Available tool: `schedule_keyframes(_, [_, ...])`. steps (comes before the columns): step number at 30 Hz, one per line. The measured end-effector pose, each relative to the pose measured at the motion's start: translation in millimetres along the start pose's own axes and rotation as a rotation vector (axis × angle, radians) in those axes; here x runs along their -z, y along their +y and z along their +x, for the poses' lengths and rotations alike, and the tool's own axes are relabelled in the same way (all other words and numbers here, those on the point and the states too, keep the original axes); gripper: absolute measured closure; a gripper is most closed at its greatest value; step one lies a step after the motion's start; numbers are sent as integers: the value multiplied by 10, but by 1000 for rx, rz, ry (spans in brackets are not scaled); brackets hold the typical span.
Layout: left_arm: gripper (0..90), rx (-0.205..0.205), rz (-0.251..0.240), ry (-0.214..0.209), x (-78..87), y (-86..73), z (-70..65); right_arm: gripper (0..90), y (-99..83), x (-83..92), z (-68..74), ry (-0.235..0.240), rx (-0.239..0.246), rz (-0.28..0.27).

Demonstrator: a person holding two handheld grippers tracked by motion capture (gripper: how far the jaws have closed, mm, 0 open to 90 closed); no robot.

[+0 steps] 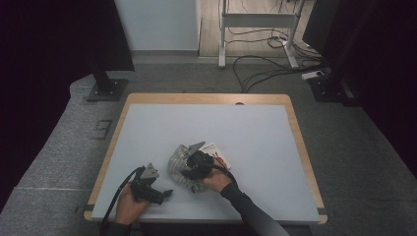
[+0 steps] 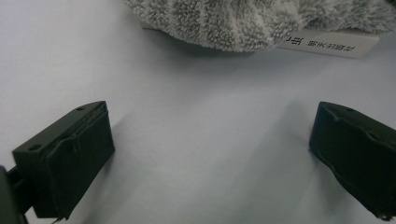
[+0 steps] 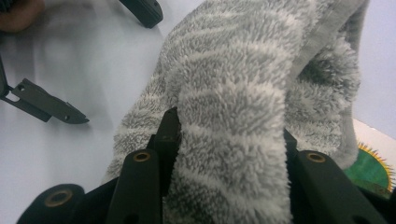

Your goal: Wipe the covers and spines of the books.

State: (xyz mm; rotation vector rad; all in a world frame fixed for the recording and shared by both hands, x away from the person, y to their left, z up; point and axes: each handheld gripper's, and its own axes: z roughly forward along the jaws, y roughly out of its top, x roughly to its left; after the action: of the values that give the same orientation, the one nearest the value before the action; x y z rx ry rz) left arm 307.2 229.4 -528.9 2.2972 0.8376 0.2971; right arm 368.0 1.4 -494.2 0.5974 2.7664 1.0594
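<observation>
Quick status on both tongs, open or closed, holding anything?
Left tongs: open, nothing between them.
Right tongs: shut on the grey striped towel.

Book (image 1: 216,152) mostly hidden — under towel (image 1: 179,164).

High view looks forward-down over the table (image 1: 255,147); both gripper views sit close, sharing the grey towel (image 3: 243,116).
</observation>
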Motion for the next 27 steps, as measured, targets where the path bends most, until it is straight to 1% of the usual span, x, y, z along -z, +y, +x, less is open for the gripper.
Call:
schedule_keyframes(6, [0, 0, 0, 0, 0, 0, 0, 583, -28, 21, -47, -11, -6, -1])
schedule_keyframes(8, [0, 1, -1, 0, 0, 0, -1, 584, -43, 33, -67, -15, -15, -1])
schedule_keyframes(17, [0, 1, -1, 1, -1, 0, -1, 585, -127, 102, -198, -36, -48, 0])
schedule_keyframes(27, [0, -1, 0, 1, 0, 0, 1, 585, -243, 204, -373, -78, -87, 4])
